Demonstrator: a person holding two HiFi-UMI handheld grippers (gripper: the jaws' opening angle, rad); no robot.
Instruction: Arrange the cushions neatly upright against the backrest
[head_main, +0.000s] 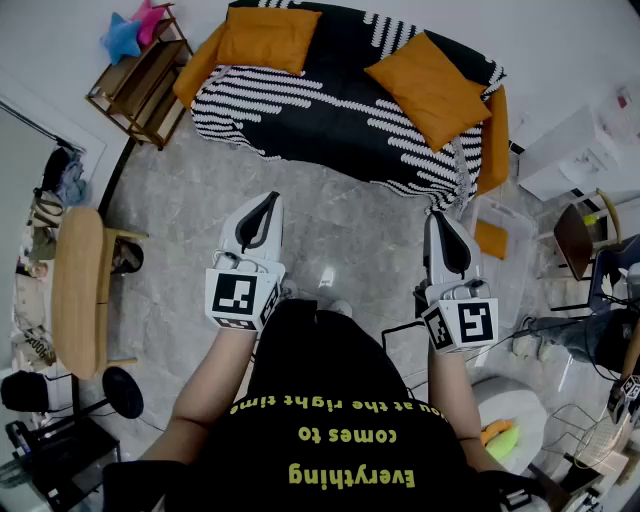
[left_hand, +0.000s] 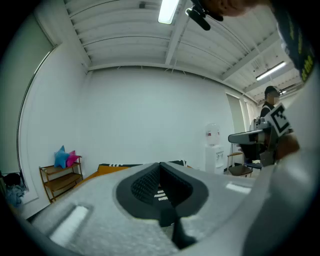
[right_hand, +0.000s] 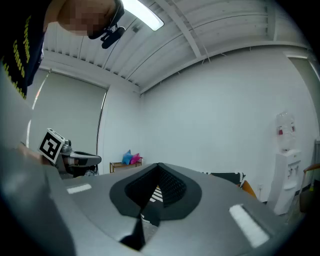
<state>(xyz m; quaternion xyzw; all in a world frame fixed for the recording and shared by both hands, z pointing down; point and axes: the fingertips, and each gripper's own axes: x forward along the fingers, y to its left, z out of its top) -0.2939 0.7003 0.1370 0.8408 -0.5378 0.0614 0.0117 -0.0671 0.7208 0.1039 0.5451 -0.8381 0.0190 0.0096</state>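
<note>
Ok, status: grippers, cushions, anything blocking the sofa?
Left gripper shut, empty; right gripper shut, empty. Both short of the sofa. Left cushion against the backrest; right cushion skewed, corner up. Nothing between grippers and sofa.

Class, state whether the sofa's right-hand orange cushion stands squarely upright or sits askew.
Askew: the right-hand cushion lies turned diagonally on the sofa, like a diamond rather than a square.

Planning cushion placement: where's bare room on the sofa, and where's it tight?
Bare: the sofa seat between the left cushion and the right cushion, and the floor in front of it. Tight: the sofa's right end beside the clear bin, and its left end beside the wooden shelf.
</note>
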